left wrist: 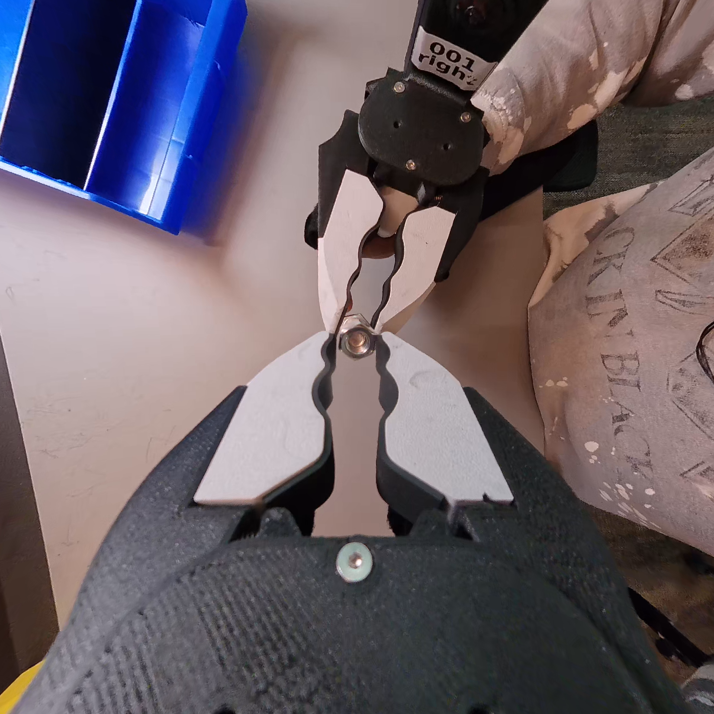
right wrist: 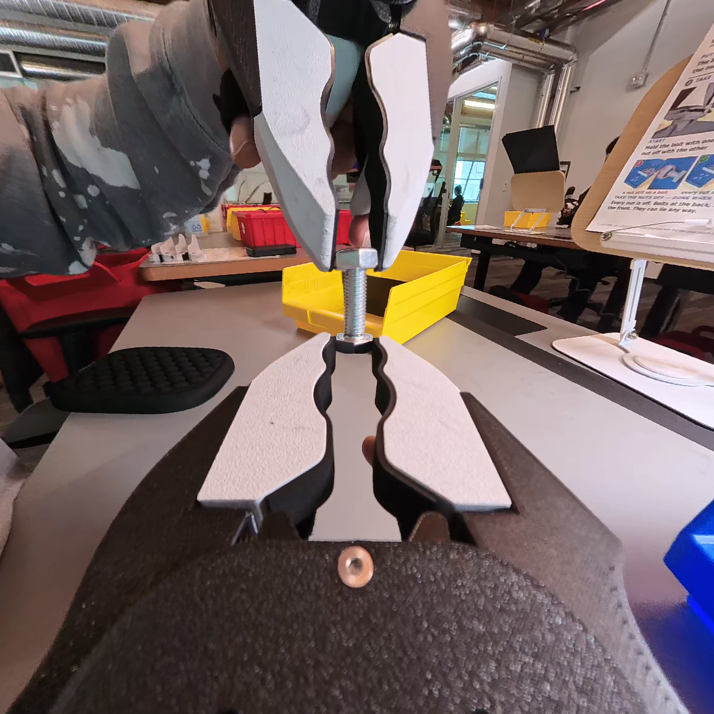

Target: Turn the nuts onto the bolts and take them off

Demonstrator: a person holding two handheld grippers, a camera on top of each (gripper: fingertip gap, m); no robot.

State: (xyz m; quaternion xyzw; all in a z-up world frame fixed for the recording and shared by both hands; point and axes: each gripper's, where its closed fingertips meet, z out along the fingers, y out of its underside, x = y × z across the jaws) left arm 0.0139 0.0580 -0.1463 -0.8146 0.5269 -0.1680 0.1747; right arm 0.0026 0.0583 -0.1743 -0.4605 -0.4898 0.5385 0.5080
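**Two grippers sharing one bolt above the table**

Two tools are meeting at mid-air. In the right wrist view, a black textured pad (right wrist: 143, 376) is lying at the left on the grey table (right wrist: 521, 417). At centre, the left gripper (right wrist: 356, 259) is reaching down, its fingers pinching the bolt (right wrist: 356, 293) by its hex head. Just below, the right gripper (right wrist: 353, 345) is clamping the nut (right wrist: 353, 342) threaded low on the shaft. A yellow bin (right wrist: 421, 286) is sitting behind; a blue bin (right wrist: 691, 560) is showing at right.
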